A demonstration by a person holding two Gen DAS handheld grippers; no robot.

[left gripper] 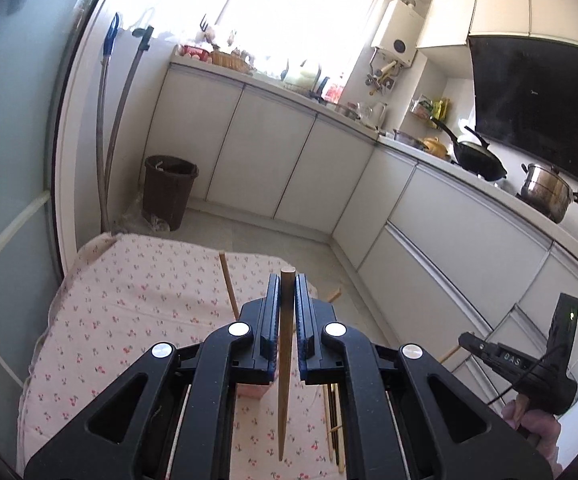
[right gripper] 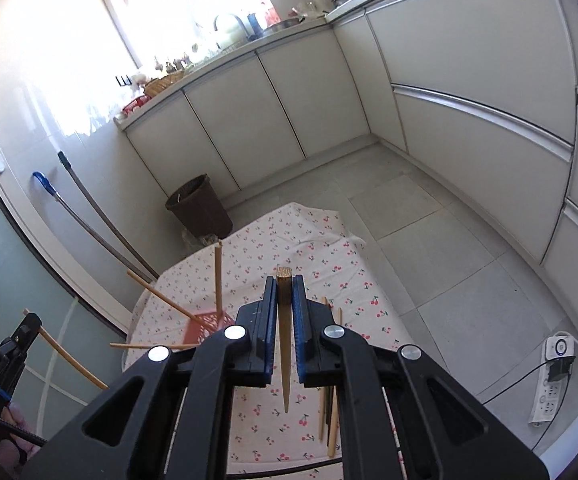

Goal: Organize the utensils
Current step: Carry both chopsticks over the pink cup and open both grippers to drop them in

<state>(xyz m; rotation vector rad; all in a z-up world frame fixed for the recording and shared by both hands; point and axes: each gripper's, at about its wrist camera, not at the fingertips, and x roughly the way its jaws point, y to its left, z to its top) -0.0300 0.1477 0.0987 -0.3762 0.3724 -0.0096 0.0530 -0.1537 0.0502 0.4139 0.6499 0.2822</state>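
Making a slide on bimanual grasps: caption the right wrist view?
Right gripper shut on a chopstick above the cherry-print cloth, loose chopsticks beneath.

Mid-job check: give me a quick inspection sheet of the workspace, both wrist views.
Surface: cherry-print cloth covers the table.
Job's things: pink holder with chopsticks leaning out; loose chopsticks lying on the cloth.
Clutter: nothing seen on the cloth.
Grippers: left gripper shut on a chopstick; right gripper shut on another chopstick.
Cables: power strip with leads on the floor.
Surroundings: brown bin, white cabinets, wok and pot on the counter.
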